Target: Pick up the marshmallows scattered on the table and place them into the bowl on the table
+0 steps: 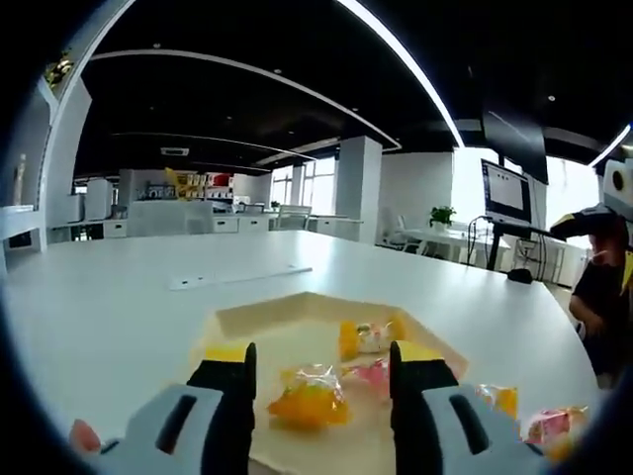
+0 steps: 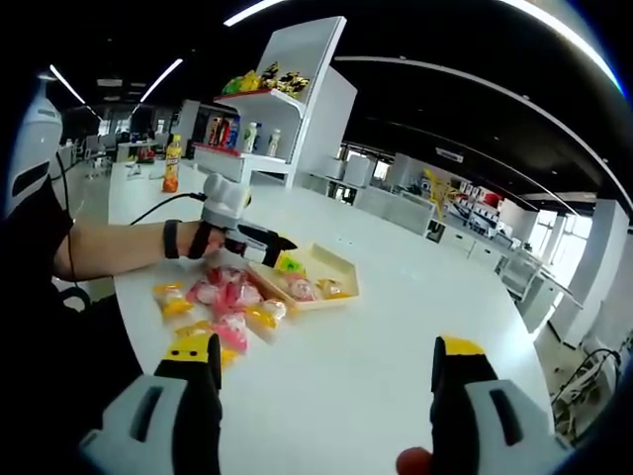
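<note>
The bowl [image 2: 315, 274] is a flat yellow tray on the white table [image 2: 396, 327], and it holds about three wrapped marshmallows [image 1: 309, 399], though the far ones are hard to count. More marshmallows [image 2: 220, 309] lie in a pile just beside it. The left gripper [image 1: 318, 381] hangs open over the bowl, holding nothing, and the right gripper [image 2: 326, 371] is open too, well apart from it.
</note>
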The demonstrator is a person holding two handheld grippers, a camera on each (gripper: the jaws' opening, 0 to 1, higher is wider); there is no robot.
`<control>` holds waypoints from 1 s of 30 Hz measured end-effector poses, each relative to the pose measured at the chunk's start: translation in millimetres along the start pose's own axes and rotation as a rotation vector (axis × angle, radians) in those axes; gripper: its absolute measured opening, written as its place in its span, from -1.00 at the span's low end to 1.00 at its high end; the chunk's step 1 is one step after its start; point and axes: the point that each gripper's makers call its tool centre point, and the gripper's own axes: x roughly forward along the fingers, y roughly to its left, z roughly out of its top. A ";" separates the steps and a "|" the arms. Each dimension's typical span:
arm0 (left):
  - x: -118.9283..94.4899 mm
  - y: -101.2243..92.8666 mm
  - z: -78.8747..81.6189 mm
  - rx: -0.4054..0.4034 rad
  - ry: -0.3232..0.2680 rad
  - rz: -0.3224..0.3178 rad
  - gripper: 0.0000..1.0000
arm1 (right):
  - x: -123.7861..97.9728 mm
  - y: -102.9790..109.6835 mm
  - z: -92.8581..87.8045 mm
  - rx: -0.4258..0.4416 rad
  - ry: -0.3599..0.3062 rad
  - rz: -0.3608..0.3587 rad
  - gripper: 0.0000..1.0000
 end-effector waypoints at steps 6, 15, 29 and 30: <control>-0.9 -12.0 5.0 0.035 -0.035 -0.025 0.80 | -1.0 -0.4 1.1 0.000 -0.002 -0.002 0.68; -7.2 -17.7 18.1 0.021 -0.094 -0.052 0.91 | -7.9 -5.9 1.7 -0.002 -0.001 -0.021 0.69; -34.6 -17.6 23.2 0.051 -0.086 -0.035 0.91 | -18.9 -10.6 4.4 0.013 -0.022 -0.030 0.69; -38.0 -19.5 23.0 0.056 -0.083 -0.035 0.91 | -19.8 -10.4 4.6 0.014 -0.024 -0.029 0.69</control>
